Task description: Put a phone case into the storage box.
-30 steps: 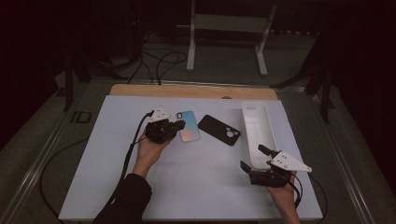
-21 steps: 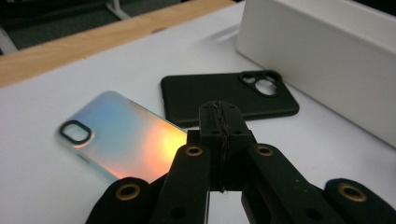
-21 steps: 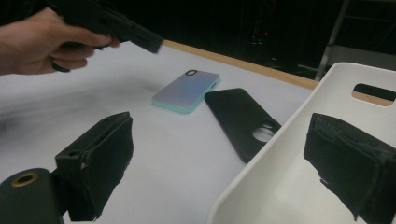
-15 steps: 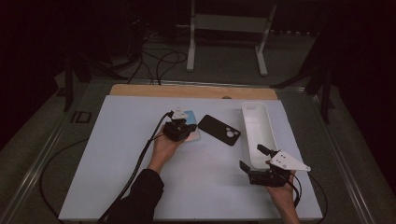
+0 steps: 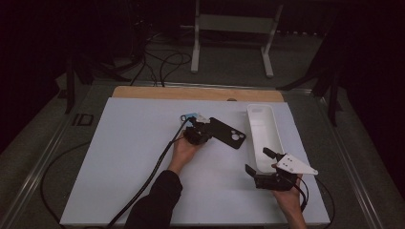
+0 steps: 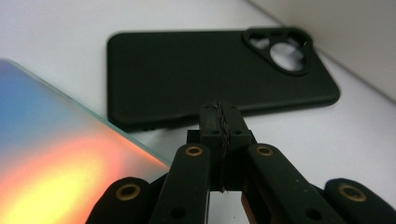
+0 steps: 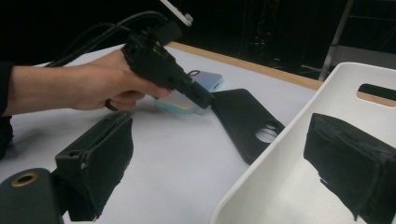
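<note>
From my station the black phone case (image 6: 219, 74) reads as matt, soft-looking plastic or rubber, smooth and without glare. The phone (image 6: 60, 163) beside it has a glossy, glass-like back with an iridescent blue-to-orange sheen. I see the white bin (image 7: 299, 158) as smooth moulded plastic with a faint shine. The table (image 5: 138, 157) has a matt white top and a bare wooden strip along its far edge. The left gripper (image 6: 219, 121) has matt black jaws with brass-coloured rivets.

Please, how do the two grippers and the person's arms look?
Both grippers are black. The left gripper trails a thick black cable, and that arm wears a dark sleeve. The right gripper carries a grey three-cornered plate with small holes. Brass-coloured rivets mark the jaw links.
</note>
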